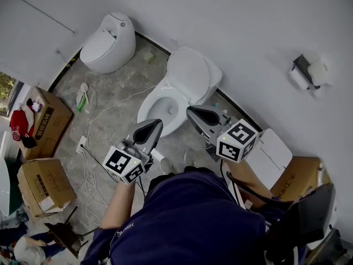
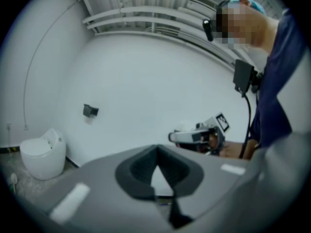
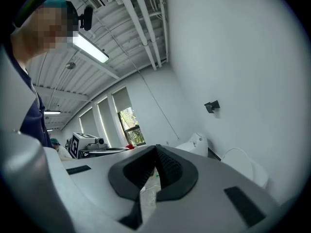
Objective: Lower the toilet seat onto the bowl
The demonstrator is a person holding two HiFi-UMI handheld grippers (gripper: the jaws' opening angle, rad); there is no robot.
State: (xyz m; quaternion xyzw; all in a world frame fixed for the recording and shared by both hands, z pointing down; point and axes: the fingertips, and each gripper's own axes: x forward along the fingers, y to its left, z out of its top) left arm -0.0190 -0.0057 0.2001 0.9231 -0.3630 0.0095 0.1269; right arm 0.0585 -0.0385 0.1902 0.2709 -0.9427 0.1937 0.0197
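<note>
Far left of the bowl (image 1: 161, 112) there are two brown cardboard boxes (image 1: 51, 119) on the grey tiled floor, and up-left of it sits a smooth white egg-shaped toilet (image 1: 107, 42).

Next over, the left gripper (image 1: 158, 123) is held out on a bare forearm (image 1: 117, 203), roughly level. Its tips sit just short of the bowl's near-left edge, up in the air and not touching it. Its dark ribbed pads (image 2: 141, 166) are pressed together at the tip with nothing between them, and the black-and-white marker cube (image 1: 123, 165) sits at the back end.

The bowl itself is glossy white and oval, with a broad white ring round the opening. A rounded white lid (image 1: 190, 73) stands up against the wall right behind it. The toilet seat (image 1: 148, 105) looks like that ring, but it's honestly hard to tell seat from bare rim here.

Just right of the bowl, the right gripper (image 1: 190, 111) hangs about level too. Its grey wedge jaws are closed tip to tip and empty, clear of the porcelain.

Well to the right of the bowl, a paper holder (image 1: 306, 72) is fixed on the white wall.
</note>
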